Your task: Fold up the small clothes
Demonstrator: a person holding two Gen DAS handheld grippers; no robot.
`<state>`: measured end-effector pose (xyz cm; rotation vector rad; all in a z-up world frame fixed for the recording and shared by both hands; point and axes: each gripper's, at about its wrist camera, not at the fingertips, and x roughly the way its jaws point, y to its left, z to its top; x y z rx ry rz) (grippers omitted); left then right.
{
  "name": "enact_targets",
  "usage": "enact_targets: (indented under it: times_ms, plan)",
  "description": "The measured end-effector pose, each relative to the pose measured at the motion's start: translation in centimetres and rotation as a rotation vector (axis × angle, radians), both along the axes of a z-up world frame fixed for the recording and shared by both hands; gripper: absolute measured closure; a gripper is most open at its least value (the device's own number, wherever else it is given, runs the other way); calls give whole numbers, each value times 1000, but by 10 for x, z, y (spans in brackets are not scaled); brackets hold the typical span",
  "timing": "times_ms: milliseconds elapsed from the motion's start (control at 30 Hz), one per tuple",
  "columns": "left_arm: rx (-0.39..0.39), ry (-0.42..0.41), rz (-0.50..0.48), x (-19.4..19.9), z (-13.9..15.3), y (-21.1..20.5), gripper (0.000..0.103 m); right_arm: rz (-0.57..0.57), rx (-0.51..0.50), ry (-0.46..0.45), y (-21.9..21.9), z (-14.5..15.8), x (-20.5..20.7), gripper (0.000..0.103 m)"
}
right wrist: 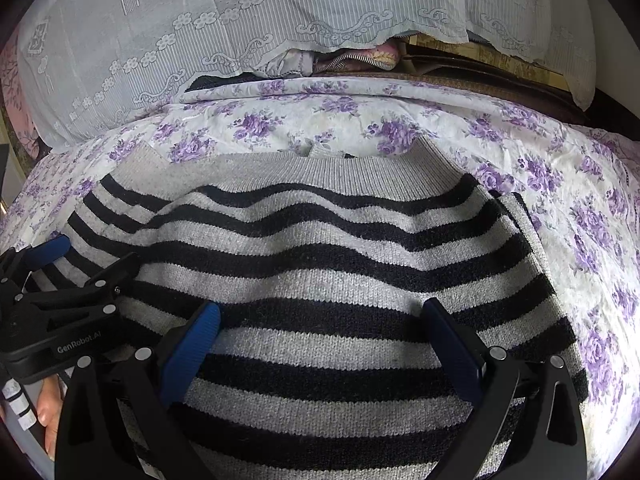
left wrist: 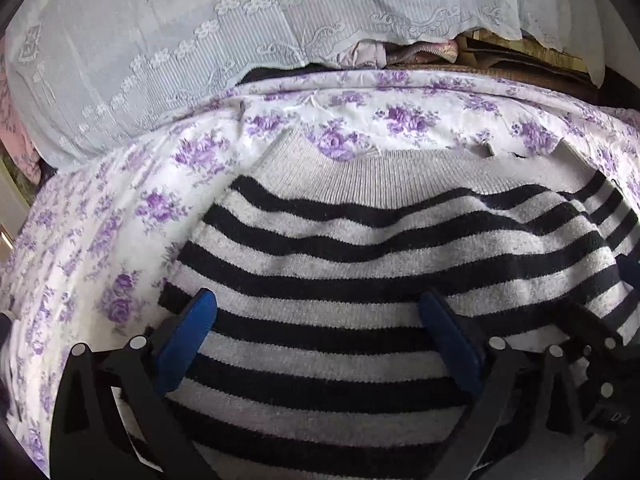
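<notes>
A white bedsheet printed with purple flowers (left wrist: 132, 184) covered the surface, and behind it hung a pale lace curtain with embroidered flower borders (left wrist: 160, 40). In the left wrist view, a grey knit sweater with black horizontal stripes (left wrist: 360, 248) lay flat on the sheet, its plain grey ribbed band (left wrist: 360, 168) at the far edge. The left gripper (left wrist: 320, 308) hovered over the striped knit with its blue-padded fingers (left wrist: 192, 336) spread wide apart — nothing was between them. Under the curtain's hem, a bundle of pink and striped fabric (left wrist: 420, 54) showed beside some brown boards (left wrist: 500, 60).

In the right wrist view, the same sweater (right wrist: 340, 240) filled the middle of the sheet (right wrist: 580, 200), with a striped sleeve folded in at its left side (right wrist: 108, 204). The right gripper (right wrist: 322, 312) was likewise splayed open above the sweater, holding nothing. At the left edge, the other black gripper (right wrist: 60, 280) reached over the sleeve area; its jaws were not clear from this side. A hand (right wrist: 50, 412) gripped its handle at the lower left corner.
</notes>
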<state>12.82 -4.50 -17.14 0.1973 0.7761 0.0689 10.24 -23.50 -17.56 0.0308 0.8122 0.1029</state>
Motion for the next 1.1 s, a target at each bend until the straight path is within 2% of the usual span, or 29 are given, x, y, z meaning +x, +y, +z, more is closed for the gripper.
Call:
enact_targets:
  times_ms: [433, 667, 767, 833, 1100]
  plan:
    - [-22, -14, -3, -11, 5, 3, 4, 14, 82, -9, -13, 1, -1, 3]
    - [-133, -3, 31, -34, 16, 27, 4, -76, 130, -127, -30, 15, -22, 3]
    - [-56, -19, 58, -42, 15, 23, 4, -72, 95, -96, -26, 11, -17, 3]
    - [-6, 5, 63, -42, 5, 19, 4, -66, 66, -21, -22, 2, -8, 3]
    - [-9, 10, 74, -46, 2, 22, 4, -70, 77, -39, -22, 3, -12, 3]
